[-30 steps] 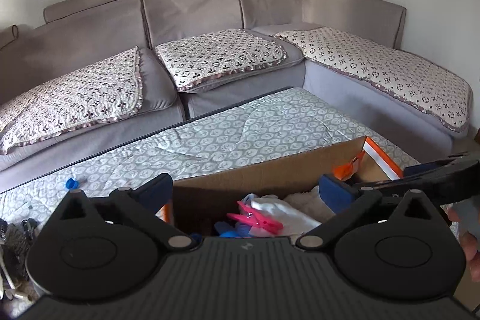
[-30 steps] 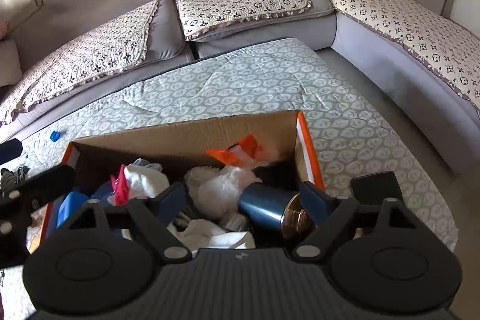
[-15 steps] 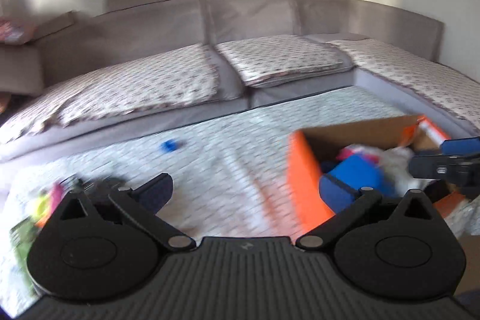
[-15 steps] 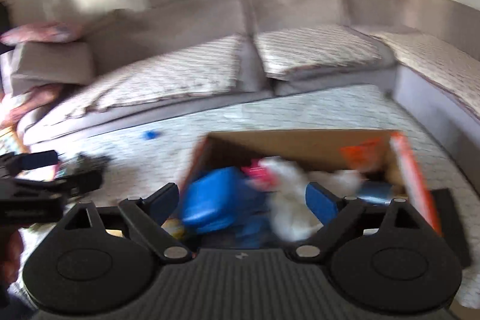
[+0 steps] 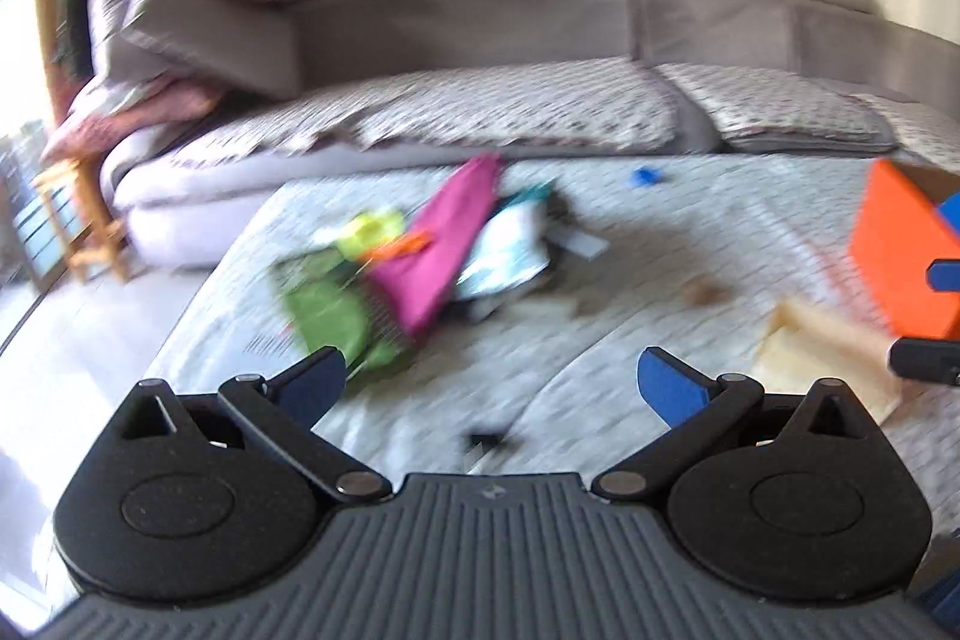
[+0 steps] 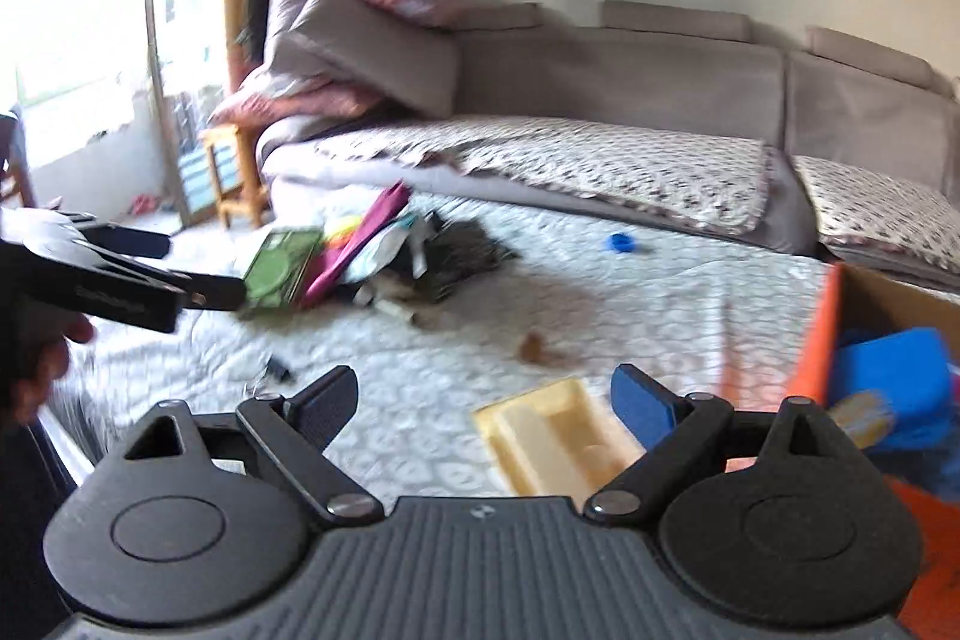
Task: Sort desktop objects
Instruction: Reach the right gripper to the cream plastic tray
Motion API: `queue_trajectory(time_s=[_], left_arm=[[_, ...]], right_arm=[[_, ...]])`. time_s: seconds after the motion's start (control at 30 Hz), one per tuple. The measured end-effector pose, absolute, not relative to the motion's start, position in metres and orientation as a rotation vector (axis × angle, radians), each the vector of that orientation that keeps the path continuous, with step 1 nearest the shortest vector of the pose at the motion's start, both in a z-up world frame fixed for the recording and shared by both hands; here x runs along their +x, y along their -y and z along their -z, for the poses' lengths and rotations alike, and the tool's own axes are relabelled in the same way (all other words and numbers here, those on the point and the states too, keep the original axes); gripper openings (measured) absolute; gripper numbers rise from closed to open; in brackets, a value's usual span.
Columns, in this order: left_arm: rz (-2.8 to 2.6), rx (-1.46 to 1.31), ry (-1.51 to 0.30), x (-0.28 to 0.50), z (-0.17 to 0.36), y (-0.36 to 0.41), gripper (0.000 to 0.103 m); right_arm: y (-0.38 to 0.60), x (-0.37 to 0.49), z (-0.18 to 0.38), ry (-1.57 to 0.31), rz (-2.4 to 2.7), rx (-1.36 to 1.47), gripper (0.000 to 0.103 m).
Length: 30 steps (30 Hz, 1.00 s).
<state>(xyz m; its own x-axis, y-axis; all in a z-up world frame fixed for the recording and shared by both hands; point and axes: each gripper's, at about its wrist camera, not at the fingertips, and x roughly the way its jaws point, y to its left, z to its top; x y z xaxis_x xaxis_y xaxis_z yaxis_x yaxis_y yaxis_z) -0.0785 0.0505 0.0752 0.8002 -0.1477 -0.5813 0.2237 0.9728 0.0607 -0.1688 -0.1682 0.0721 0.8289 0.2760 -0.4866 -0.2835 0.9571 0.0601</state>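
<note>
Both views are motion-blurred. My left gripper (image 5: 489,385) is open and empty above the patterned table cover, short of a heap of loose items: a magenta pouch (image 5: 447,244), a green packet (image 5: 327,307) and a white packet (image 5: 507,250). My right gripper (image 6: 480,400) is open and empty, with a cream plastic tray (image 6: 552,436) lying just beyond its right finger. The orange cardboard box (image 6: 819,334) stands at the right edge and holds a blue item (image 6: 888,370). The heap also shows in the right wrist view (image 6: 360,250). The left gripper shows there at the left (image 6: 198,289).
A small blue cap (image 5: 647,176) lies on the cover (image 5: 690,226) near the sofa (image 5: 540,40). A small brown piece (image 5: 699,291) and a small black piece (image 5: 483,441) lie on the cover. A wooden stool (image 6: 231,172) stands on the floor at the left.
Both grippers have swung left, away from above the box. The box has slid to the right edge of both views and the heap of loose items has come into view.
</note>
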Motion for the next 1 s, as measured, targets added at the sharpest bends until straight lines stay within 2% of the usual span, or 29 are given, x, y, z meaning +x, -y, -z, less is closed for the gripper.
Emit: queue_trajectory(time_s=[0.2, 0.43, 0.63, 0.93, 0.97, 1.0], left_arm=[[0.105, 0.085, -0.661, -0.072, -0.050, -0.058, 0.103], [0.202, 0.109, -0.598, -0.030, -0.048, 0.002, 0.103], [0.220, 0.160, -0.647, 0.025, -0.037, 0.059, 0.089], [0.217, 0.150, -0.674, 0.066, -0.032, 0.092, 0.087], [0.215, 0.142, -0.677, 0.070, -0.032, 0.094, 0.084], [0.216, 0.137, -0.679, 0.073, -0.033, 0.096, 0.083]], right_arm=[[0.160, -0.153, -0.054, -0.508, -0.282, -0.053, 0.092], [0.145, -0.157, -0.040, -0.495, -0.272, -0.103, 0.086], [0.146, -0.155, -0.028, -0.552, -0.264, -0.102, 0.078], [0.170, -0.139, -0.018, -0.625, -0.205, -0.058, 0.078], [0.171, -0.137, -0.016, -0.646, -0.202, -0.053, 0.077], [0.171, -0.137, -0.014, -0.666, -0.202, -0.052, 0.071]])
